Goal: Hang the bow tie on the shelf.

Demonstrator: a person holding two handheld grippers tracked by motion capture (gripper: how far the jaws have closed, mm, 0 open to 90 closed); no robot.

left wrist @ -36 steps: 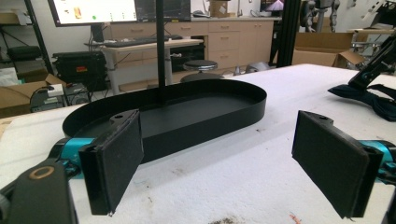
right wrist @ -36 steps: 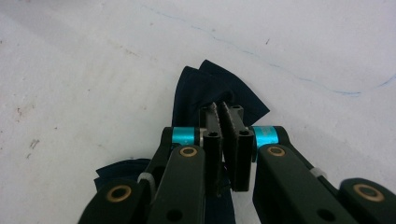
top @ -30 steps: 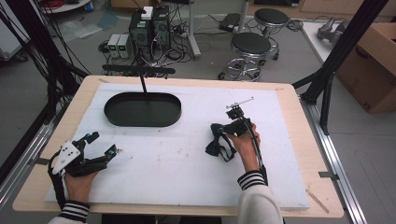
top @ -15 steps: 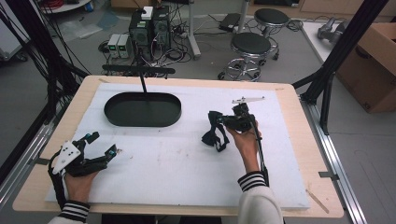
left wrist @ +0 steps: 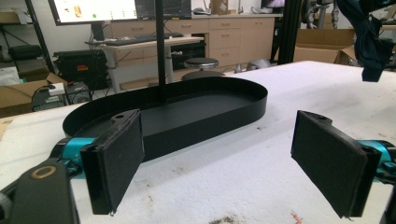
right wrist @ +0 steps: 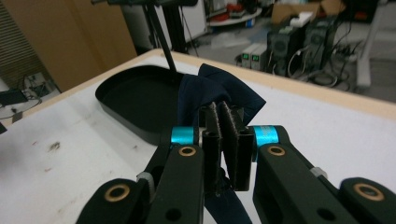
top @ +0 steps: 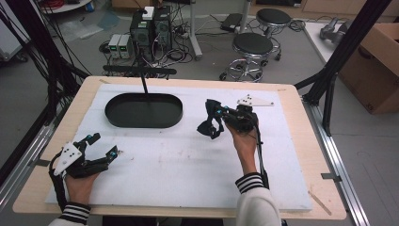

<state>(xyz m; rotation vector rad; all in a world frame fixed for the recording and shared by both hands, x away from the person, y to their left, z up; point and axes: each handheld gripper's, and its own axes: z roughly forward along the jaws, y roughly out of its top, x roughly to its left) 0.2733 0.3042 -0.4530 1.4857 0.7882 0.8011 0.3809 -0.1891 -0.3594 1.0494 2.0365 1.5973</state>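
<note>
toward the desk's far right, the right gripper (top: 225,118) pinches a dark navy cloth (top: 210,123), lifted off the white mat (top: 188,165), prob. headed for the black oval tray (top: 143,111). near the left front corner, left gripper (top: 101,147) rests w/ jaws spread, idle.

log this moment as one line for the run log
right gripper: shut on dark blue cloth, lifted beside black oval tray | left gripper: open, idle on white mat
</note>
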